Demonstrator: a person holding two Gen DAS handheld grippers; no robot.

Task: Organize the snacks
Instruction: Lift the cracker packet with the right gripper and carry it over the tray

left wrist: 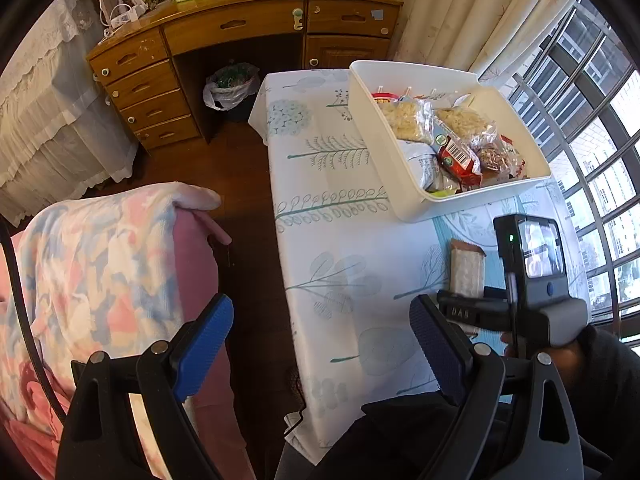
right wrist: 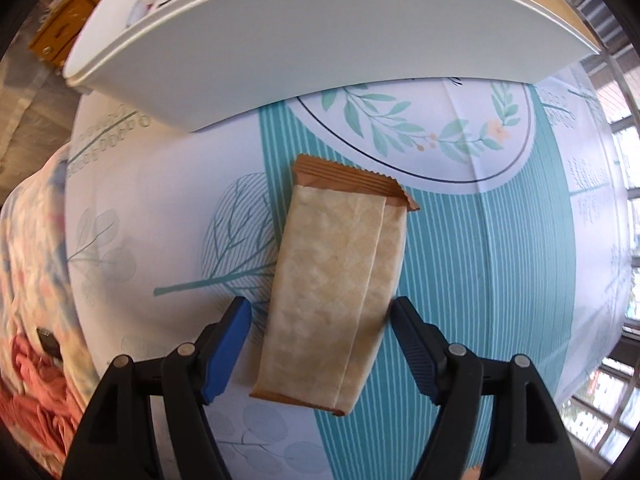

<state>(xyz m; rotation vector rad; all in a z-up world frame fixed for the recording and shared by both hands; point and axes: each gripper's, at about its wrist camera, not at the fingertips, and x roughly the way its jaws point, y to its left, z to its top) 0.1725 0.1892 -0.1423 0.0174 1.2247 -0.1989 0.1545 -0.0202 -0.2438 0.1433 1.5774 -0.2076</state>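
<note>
A cream snack bar with brown crimped ends lies seam-up on the leaf-print tablecloth. My right gripper points down over it with a blue pad on each side. The left pad stands clear of the wrapper and the right pad is at its edge, so the gripper is open. Just beyond the bar stands a white bin. In the left wrist view the bin holds several packaged snacks, and the bar lies in front of it. My left gripper hangs open and empty over the table's near left edge.
A wooden desk with drawers stands at the back, with a bagged waste bin under it. A pink and blue blanket covers furniture left of the table. Barred windows and a curtain close off the right side.
</note>
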